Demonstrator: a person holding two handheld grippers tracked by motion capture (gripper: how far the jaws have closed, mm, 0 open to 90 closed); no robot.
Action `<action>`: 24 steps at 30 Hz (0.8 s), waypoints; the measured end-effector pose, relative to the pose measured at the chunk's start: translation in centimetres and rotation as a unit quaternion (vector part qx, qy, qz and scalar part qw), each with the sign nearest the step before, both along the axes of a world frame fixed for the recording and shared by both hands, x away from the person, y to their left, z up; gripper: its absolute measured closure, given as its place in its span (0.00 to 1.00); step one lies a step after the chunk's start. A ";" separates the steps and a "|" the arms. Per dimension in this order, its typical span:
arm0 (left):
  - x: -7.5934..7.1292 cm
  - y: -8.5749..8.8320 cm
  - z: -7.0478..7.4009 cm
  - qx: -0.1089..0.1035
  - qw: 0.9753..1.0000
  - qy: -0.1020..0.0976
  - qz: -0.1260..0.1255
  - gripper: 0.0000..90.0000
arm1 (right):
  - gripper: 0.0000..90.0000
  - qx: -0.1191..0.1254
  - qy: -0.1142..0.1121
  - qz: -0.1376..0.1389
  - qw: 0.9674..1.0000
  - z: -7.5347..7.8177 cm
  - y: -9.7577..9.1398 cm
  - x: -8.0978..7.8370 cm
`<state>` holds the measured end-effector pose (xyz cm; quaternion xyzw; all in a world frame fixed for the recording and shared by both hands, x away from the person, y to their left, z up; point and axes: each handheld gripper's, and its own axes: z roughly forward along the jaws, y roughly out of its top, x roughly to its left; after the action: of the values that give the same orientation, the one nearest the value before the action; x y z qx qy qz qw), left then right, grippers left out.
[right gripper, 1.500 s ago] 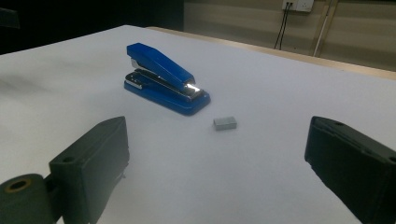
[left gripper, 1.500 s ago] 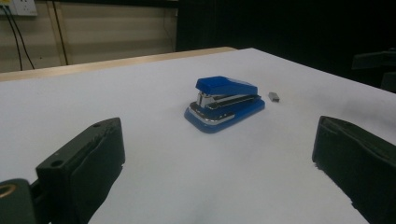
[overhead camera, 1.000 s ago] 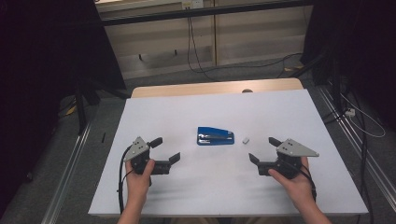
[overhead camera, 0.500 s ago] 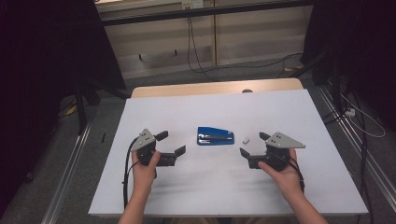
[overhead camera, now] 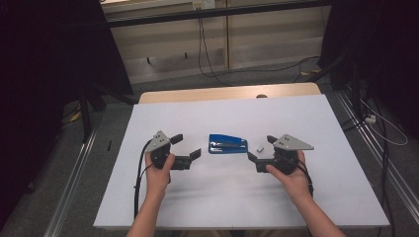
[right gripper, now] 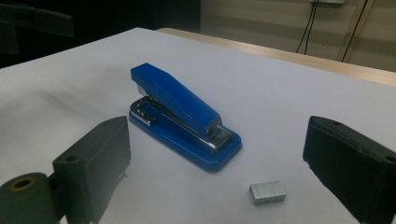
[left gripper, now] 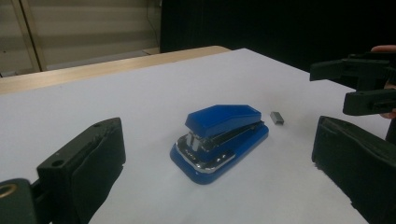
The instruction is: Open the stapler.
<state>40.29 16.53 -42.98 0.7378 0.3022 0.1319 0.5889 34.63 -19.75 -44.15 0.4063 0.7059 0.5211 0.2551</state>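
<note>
lab | black curtains (overhead camera: pixel 44 74) | floor rails (overhead camera: pixel 74 182) | trailing cables (overhead camera: pixel 217 69)

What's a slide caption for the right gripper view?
Open right gripper faces blue stapler and loose staple strip on white table.

No legible text on any visible surface

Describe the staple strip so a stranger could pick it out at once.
Start at the white table and find the blue stapler in its middle, between the two open grippers. Just beside the stapler's hinge end, on the right gripper's side, lies the staple strip: a tiny grey metal block, far smaller than the stapler.
</note>
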 end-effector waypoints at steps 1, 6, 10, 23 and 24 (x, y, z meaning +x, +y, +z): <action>0.1 0.0 -0.1 0.000 1.000 0.001 0.002 0.03 | 0.09 0.005 0.001 0.001 1.000 0.0 0.0 0.1; 0.8 -0.4 -0.3 0.007 1.000 0.006 0.002 0.03 | 0.09 0.015 -0.002 -0.001 1.000 0.4 0.0 0.6; 1.4 -0.9 -0.3 0.009 1.000 0.007 0.000 0.03 | 0.10 0.016 -0.006 -0.001 1.000 0.8 0.2 1.1; 2.4 -1.2 -1.1 0.009 1.000 0.024 0.007 0.04 | 0.24 0.013 0.000 0.010 1.000 0.4 1.6 2.5; 2.5 -1.3 -1.1 0.013 0.999 0.029 0.006 0.04 | 0.27 0.010 0.001 0.013 1.000 0.3 1.7 2.6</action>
<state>42.82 15.28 -44.09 0.7471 0.3217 0.1184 0.5695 37.26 -18.01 -43.83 0.4005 0.7060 0.5311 0.2431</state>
